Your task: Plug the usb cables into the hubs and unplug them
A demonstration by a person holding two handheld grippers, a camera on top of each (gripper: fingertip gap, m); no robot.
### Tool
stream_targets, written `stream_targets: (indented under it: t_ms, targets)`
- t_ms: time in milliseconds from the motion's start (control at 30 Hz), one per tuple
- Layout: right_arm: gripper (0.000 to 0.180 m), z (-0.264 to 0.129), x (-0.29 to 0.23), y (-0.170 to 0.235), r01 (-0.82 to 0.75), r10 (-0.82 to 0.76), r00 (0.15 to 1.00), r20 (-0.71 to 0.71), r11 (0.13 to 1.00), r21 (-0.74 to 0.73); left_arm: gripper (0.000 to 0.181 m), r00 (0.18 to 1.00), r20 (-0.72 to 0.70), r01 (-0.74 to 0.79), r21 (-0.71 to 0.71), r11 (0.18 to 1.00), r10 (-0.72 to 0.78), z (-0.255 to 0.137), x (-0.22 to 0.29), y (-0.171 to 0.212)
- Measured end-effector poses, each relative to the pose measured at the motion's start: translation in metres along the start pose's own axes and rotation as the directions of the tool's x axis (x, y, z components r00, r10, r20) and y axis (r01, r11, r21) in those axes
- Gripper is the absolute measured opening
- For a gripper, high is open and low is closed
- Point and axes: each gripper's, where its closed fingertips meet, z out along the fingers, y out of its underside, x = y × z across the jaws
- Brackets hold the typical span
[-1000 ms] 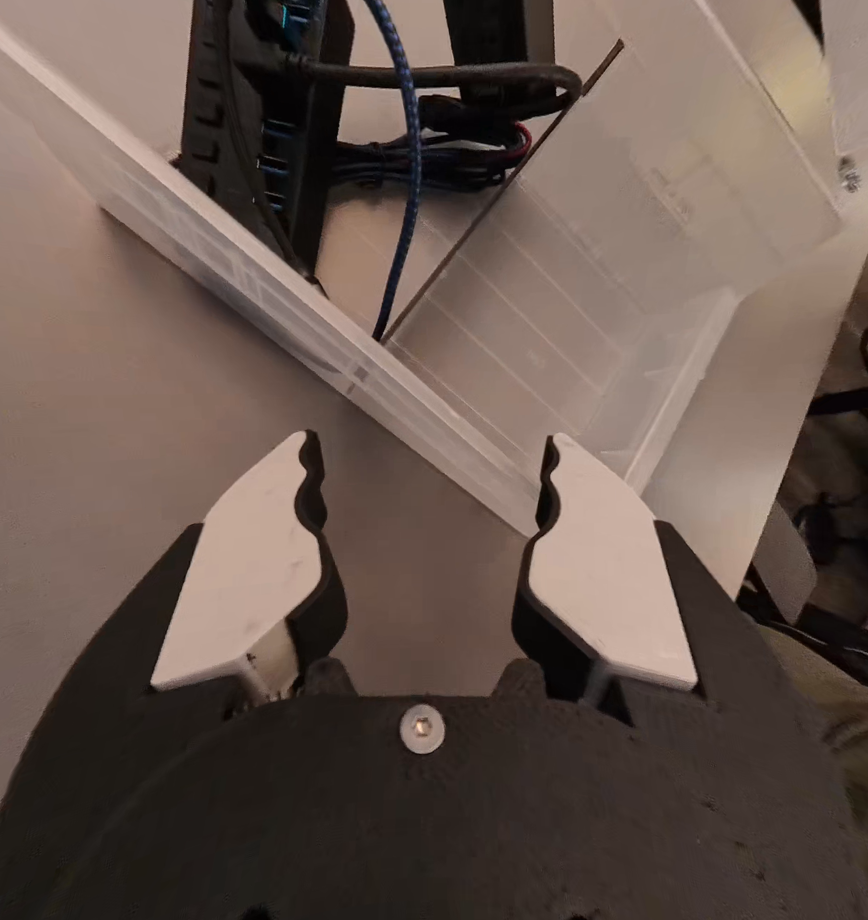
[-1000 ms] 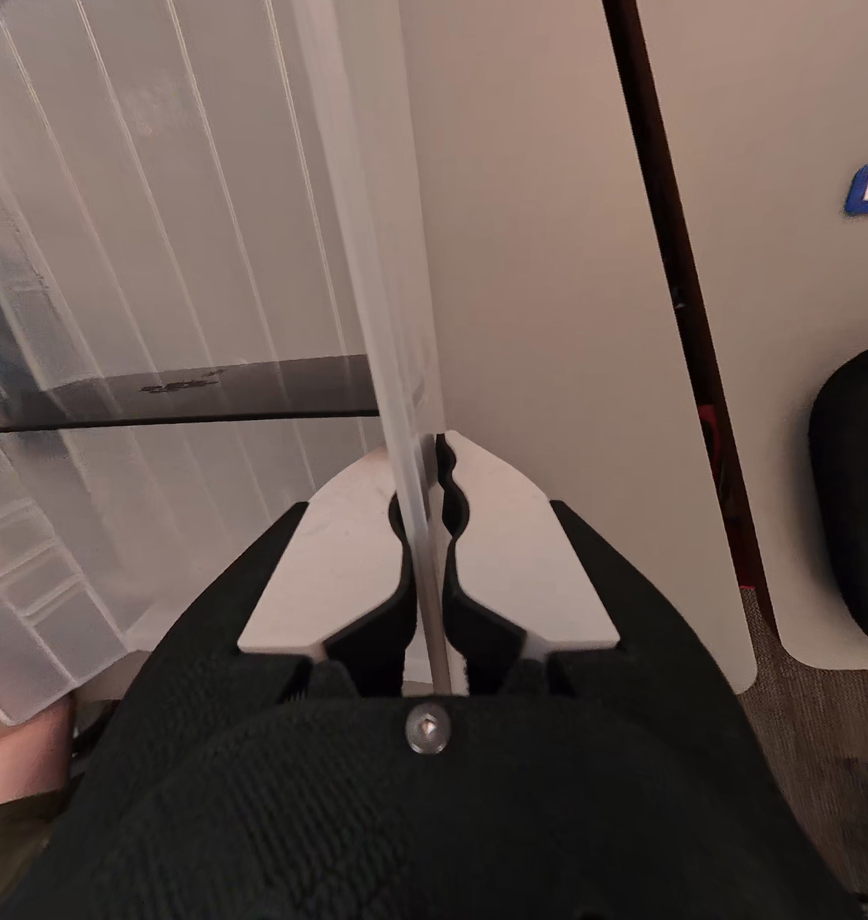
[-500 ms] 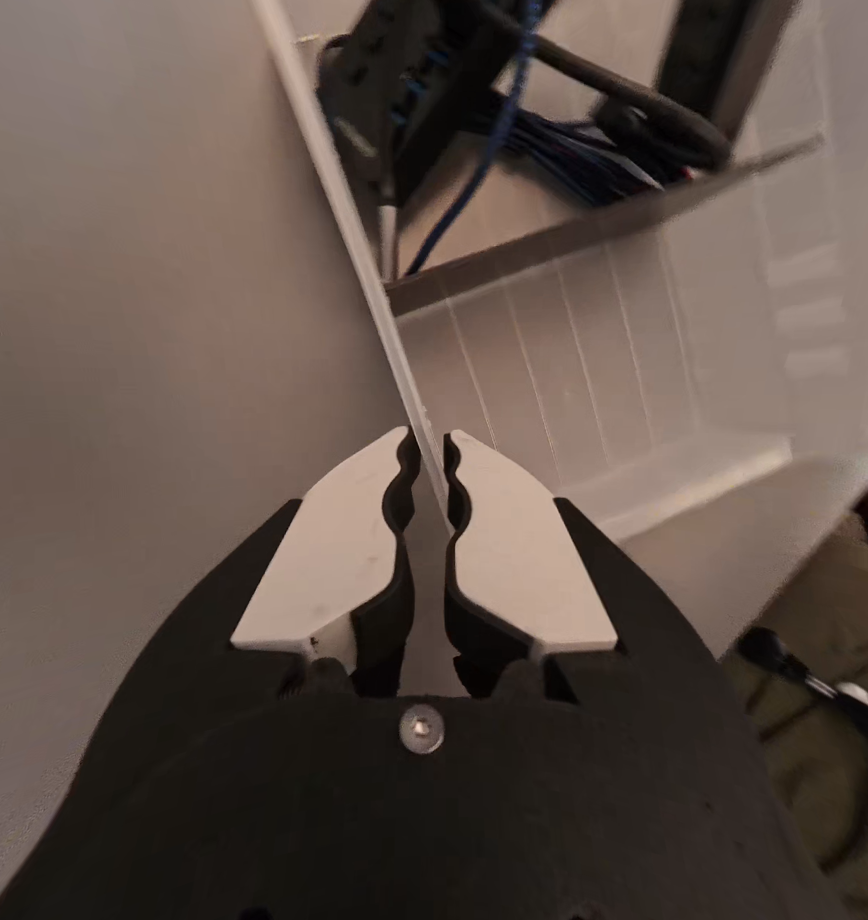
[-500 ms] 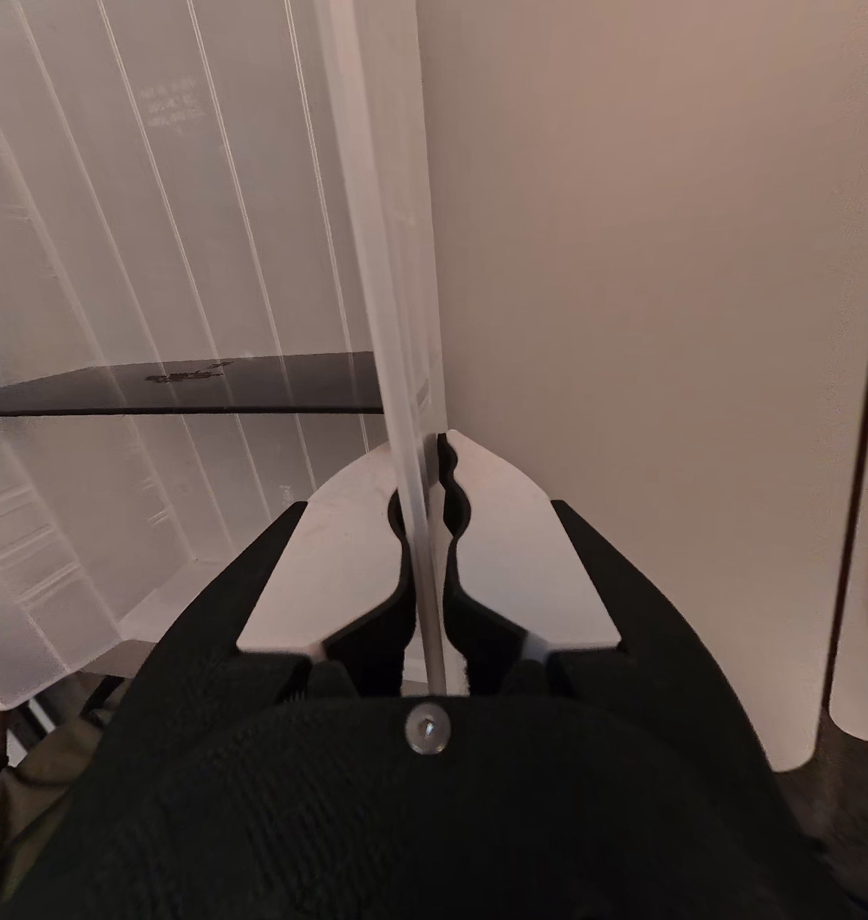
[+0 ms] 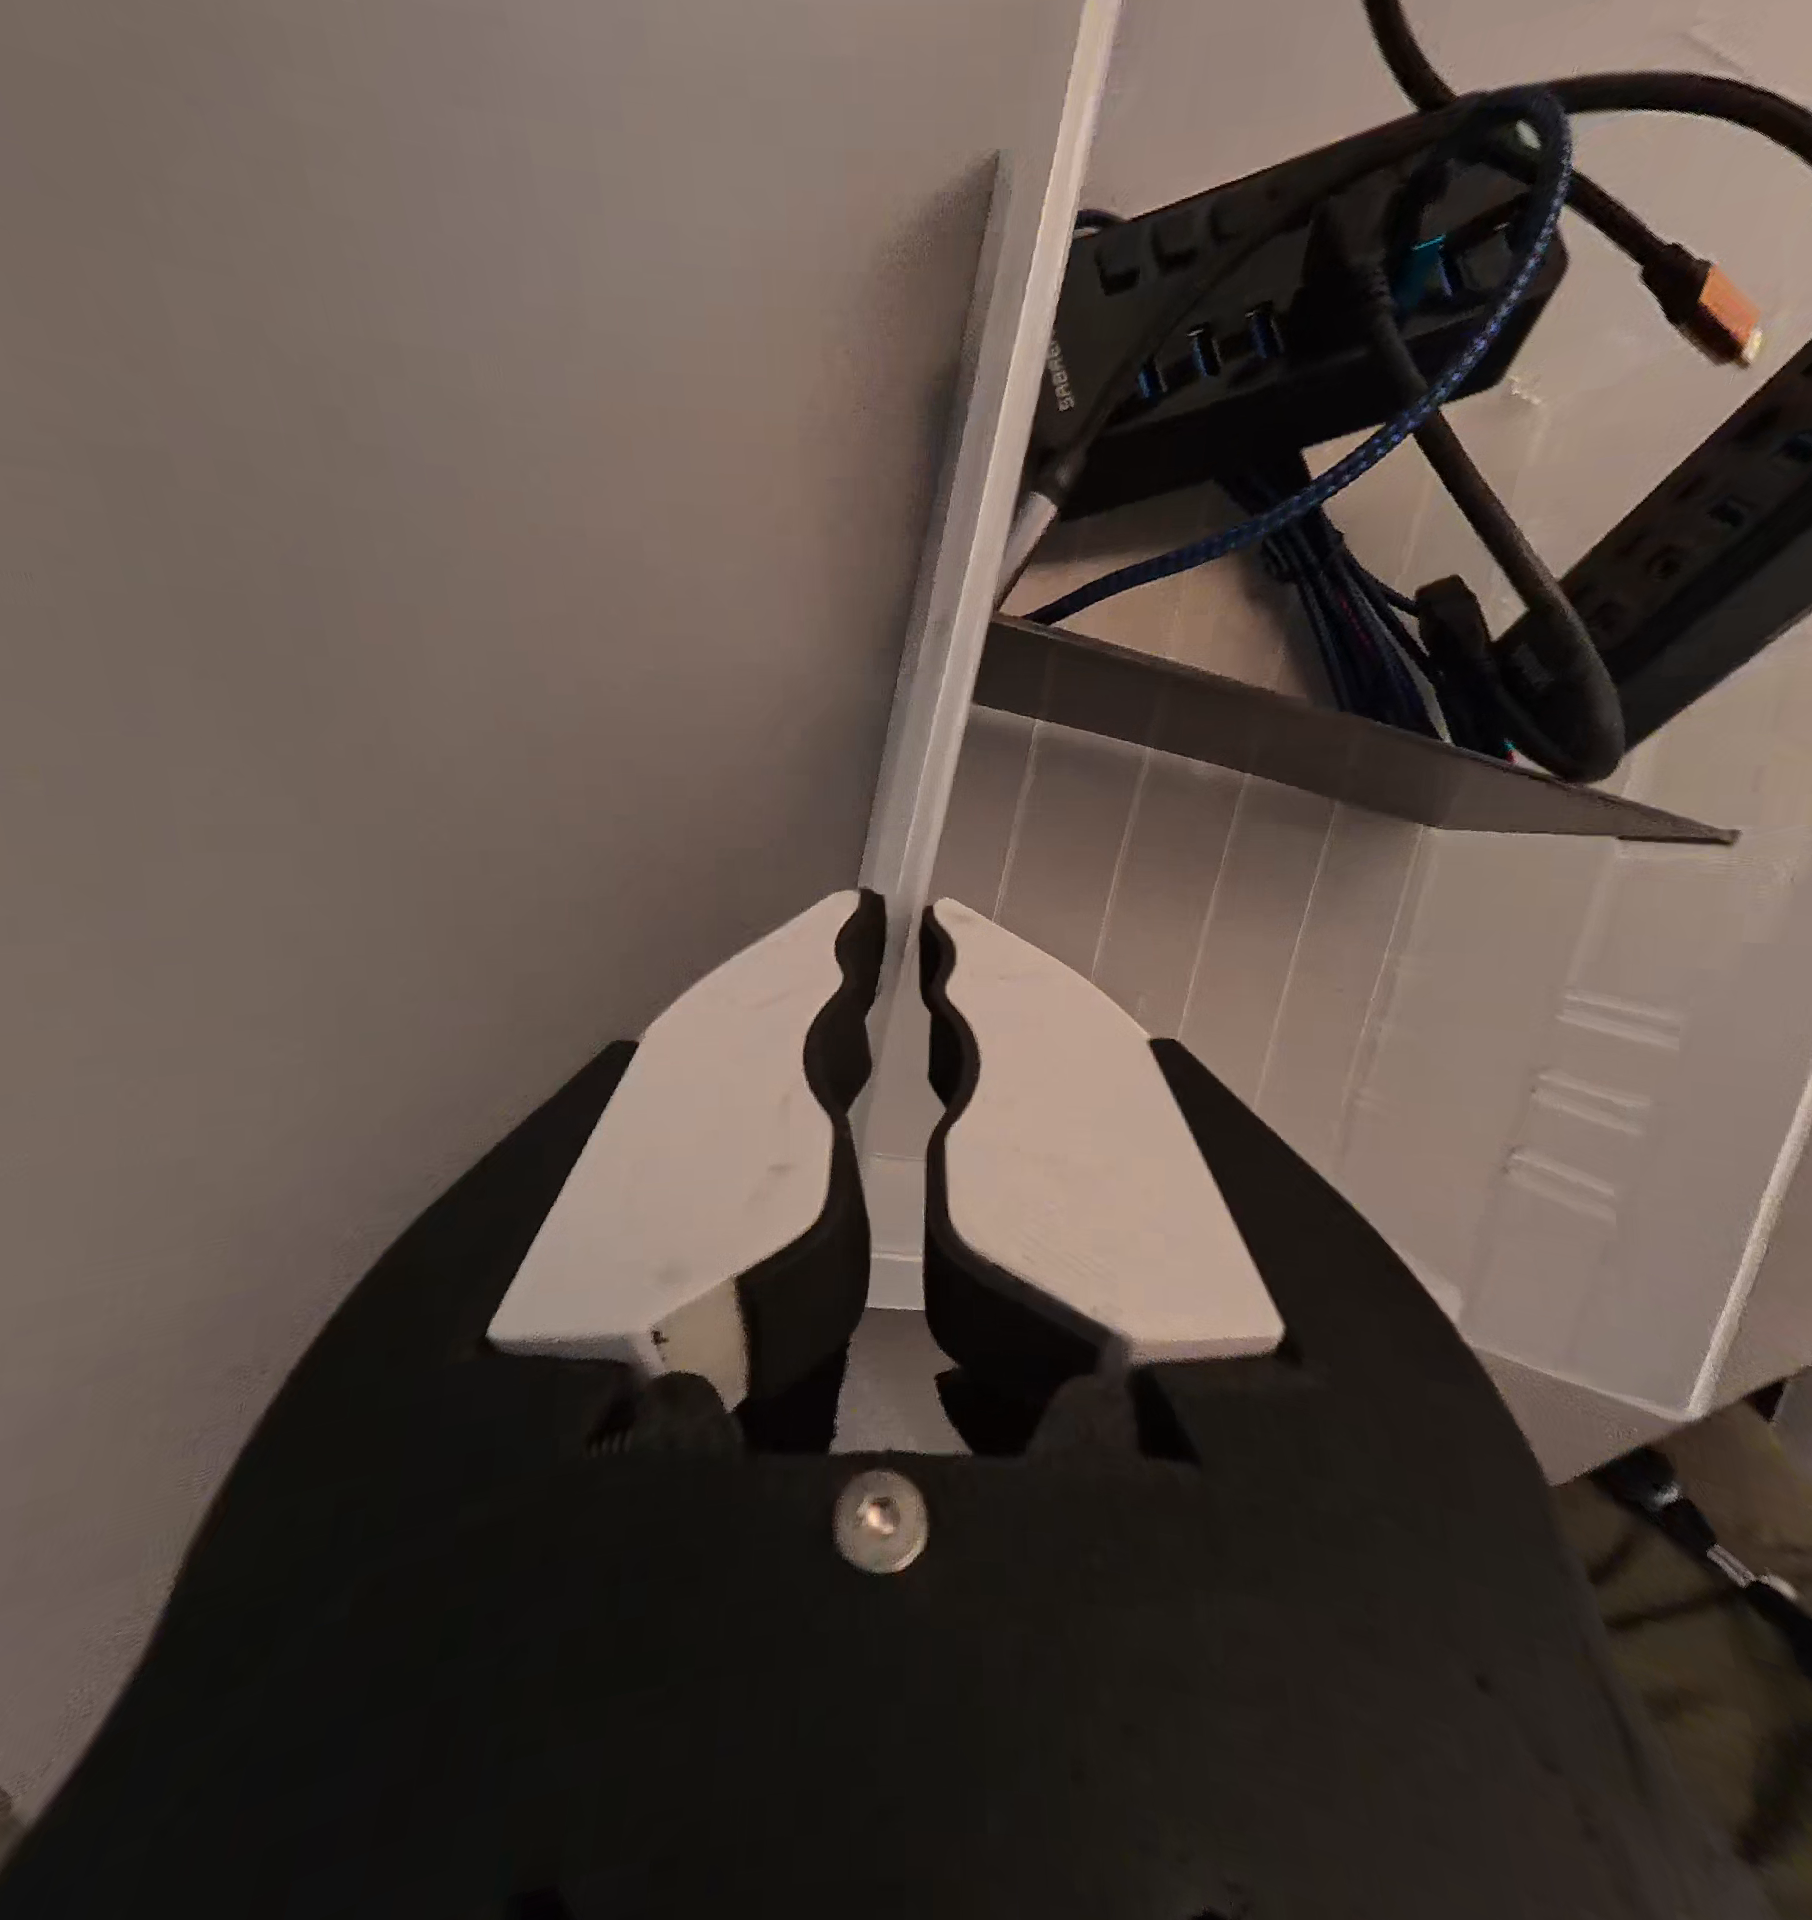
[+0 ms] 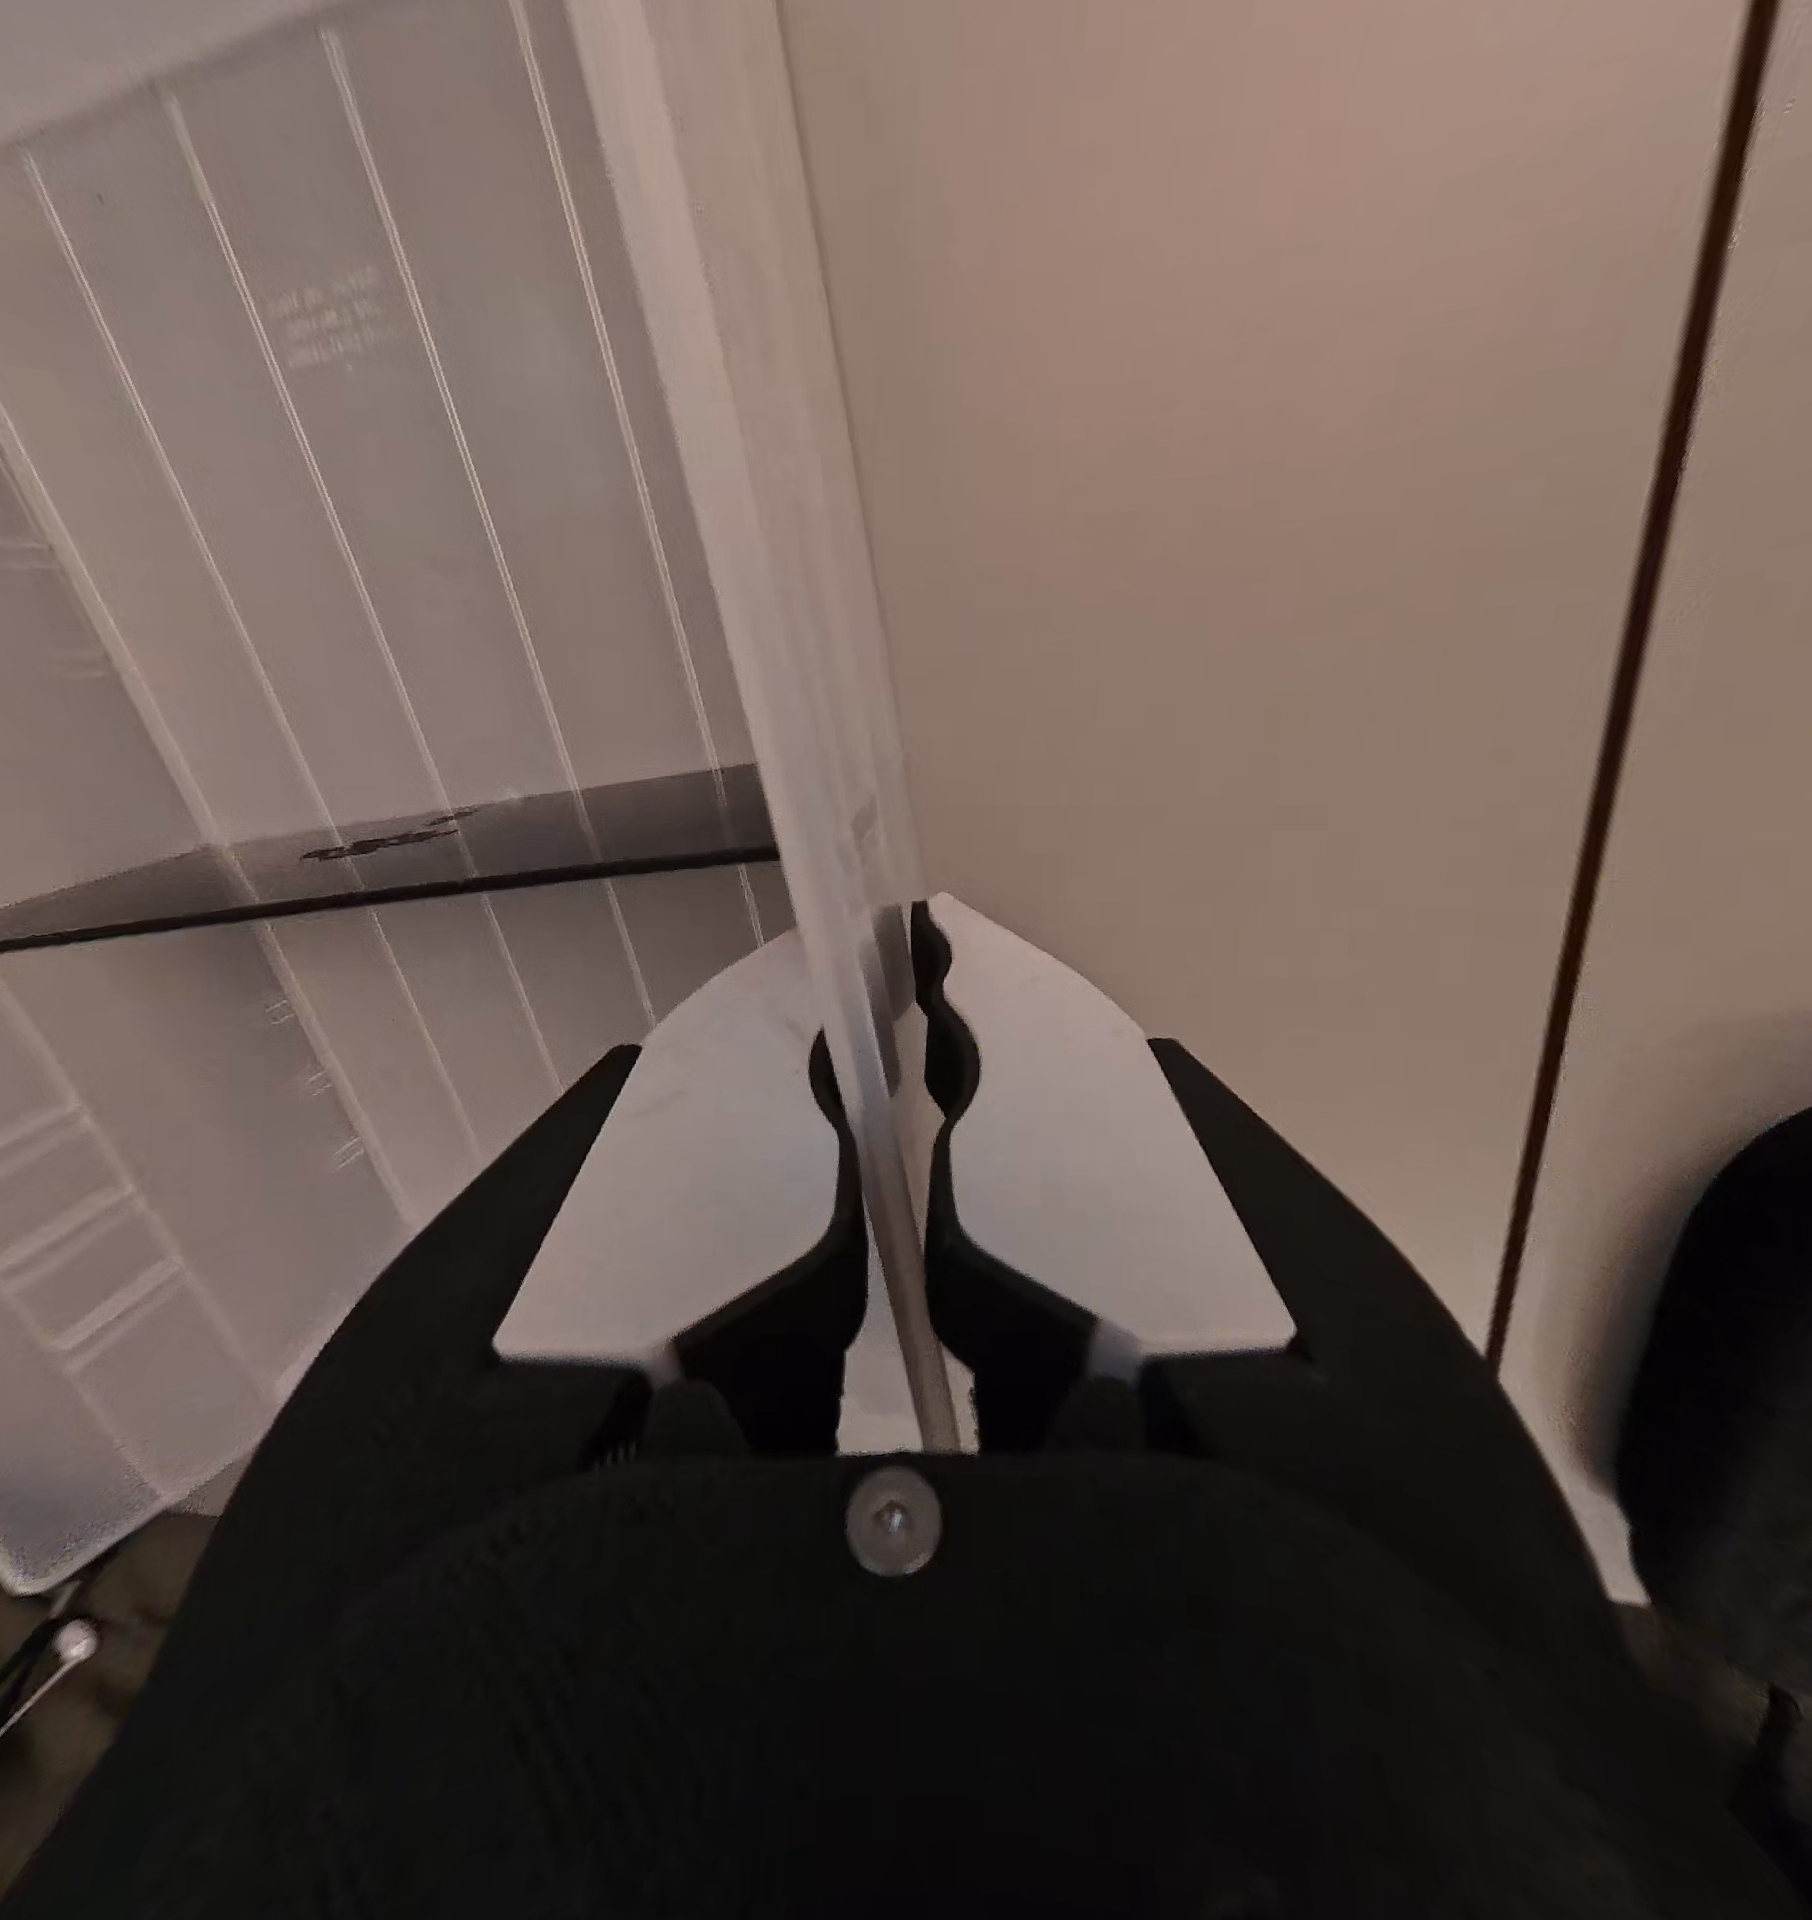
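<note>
A clear plastic bin [image 5: 1297, 987] holds two black USB hubs, one on the left [image 5: 1297, 343] and one on the right [image 5: 1764, 520]. A blue braided cable [image 5: 1401, 447] and a thick black cable [image 5: 1504, 540] loop over them. A loose cable end with a copper-coloured plug [image 5: 990, 317] hangs above. My left gripper [image 5: 897, 914] is shut on the bin's left rim [image 5: 985, 468]. My right gripper [image 6: 886, 925] is shut on the bin's right wall [image 6: 777, 520]. The hubs are hidden in the right wrist view.
The bin rests on a pale table [image 6: 1245, 520]. A dark gap [image 6: 1650, 623] separates it from a second table on the right. A black rounded object [image 6: 1754, 1351] lies at the right edge. The table's near edge and a person's clothing [image 5: 1712, 1558] show at bottom right. About 80 cm separates my left fingertips from my right.
My left gripper swung onto the bin's left rim and closed on it from wide open. My right gripper stays shut on the right wall; the view has shifted slightly.
</note>
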Motion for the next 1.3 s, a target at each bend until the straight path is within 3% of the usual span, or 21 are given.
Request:
stream_targets:
  t_ms: [300, 467, 867, 1133, 1300]
  targets:
    - [0.007, -0.005, 0.019, 0.004, -0.020, 0.021, 0.999, 0.025, 0.999, -0.033, 0.006, 0.972, 0.003, 0.233, 0.138, 0.963, -0.236, -0.024, -0.058, 0.017]
    - [0.005, 0.004, 0.023, 0.032, 0.048, -0.056, 0.998, -0.036, 0.980, -0.192, 0.007, 0.951, -0.011, 0.304, 0.202, 0.931, -0.308, -0.035, -0.079, 0.029]
    - [0.005, 0.003, 0.021, 0.036, 0.001, -0.013, 0.998, -0.068, 0.985, -0.171, 0.008, 0.897, -0.030, 0.427, 0.322, 0.845, -0.442, -0.058, -0.128, 0.051]
    - [0.004, 0.004, 0.016, 0.039, -0.044, 0.032, 0.997, -0.075, 0.985, -0.168, 0.007, 0.901, -0.009, 0.408, 0.355, 0.841, -0.434, -0.058, -0.137, 0.046]
    - [0.004, 0.004, 0.014, 0.040, -0.046, 0.034, 0.997, -0.072, 0.986, -0.160, 0.008, 0.911, -0.070, 0.407, 0.306, 0.861, -0.406, -0.059, -0.136, 0.049]
